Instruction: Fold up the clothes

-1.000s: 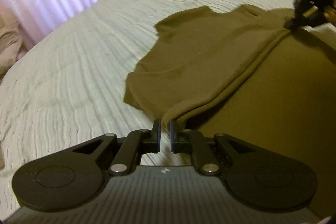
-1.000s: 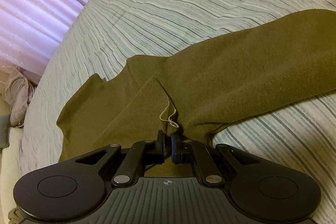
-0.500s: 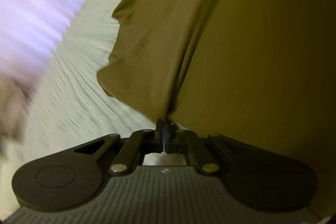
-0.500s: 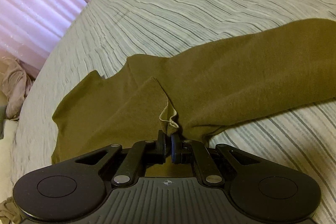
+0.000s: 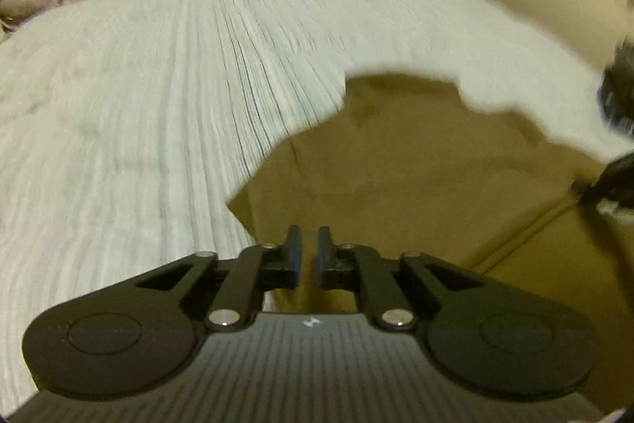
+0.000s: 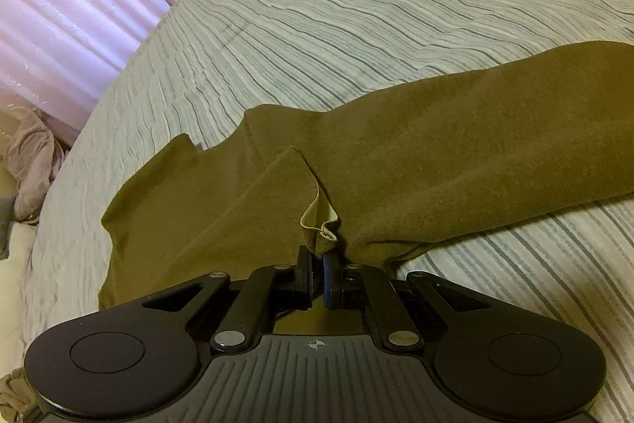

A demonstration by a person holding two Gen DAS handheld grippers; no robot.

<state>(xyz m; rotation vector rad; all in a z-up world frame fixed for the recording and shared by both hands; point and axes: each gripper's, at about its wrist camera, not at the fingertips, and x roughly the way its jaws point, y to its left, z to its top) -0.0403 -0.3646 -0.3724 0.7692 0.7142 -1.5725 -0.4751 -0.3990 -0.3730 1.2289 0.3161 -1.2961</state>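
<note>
An olive shirt (image 6: 416,153) lies spread on the bed (image 6: 356,6), and the folding looks to be in its early part: one long side has been turned over onto the body, leaving a straight doubled edge that runs off to the right of the left hand-held gripper (image 5: 308,252). The sleeve and the far end still lie loose and uneven, so I judge that further folds, and a final tidy stack, are left to do

The left hand-held gripper has its jaws a little apart and opening; the cloth lies just ahead of and under it, but nothing sits between the pads that I can see. That view is blurred, so finer detail is lost

The right hand-held gripper (image 6: 316,264) is clamped tight on a bunched corner of the shirt, which puckers up just ahead of its tips; the rest of the garment stretches away ahead and to its right across the striped cover

No basket, drawer or other container shows in either view. A pinkish heap of cloth (image 6: 31,161) lies off the bed's edge, far to the left of the right hand-held gripper, beneath the curtain (image 6: 79,6)
</note>
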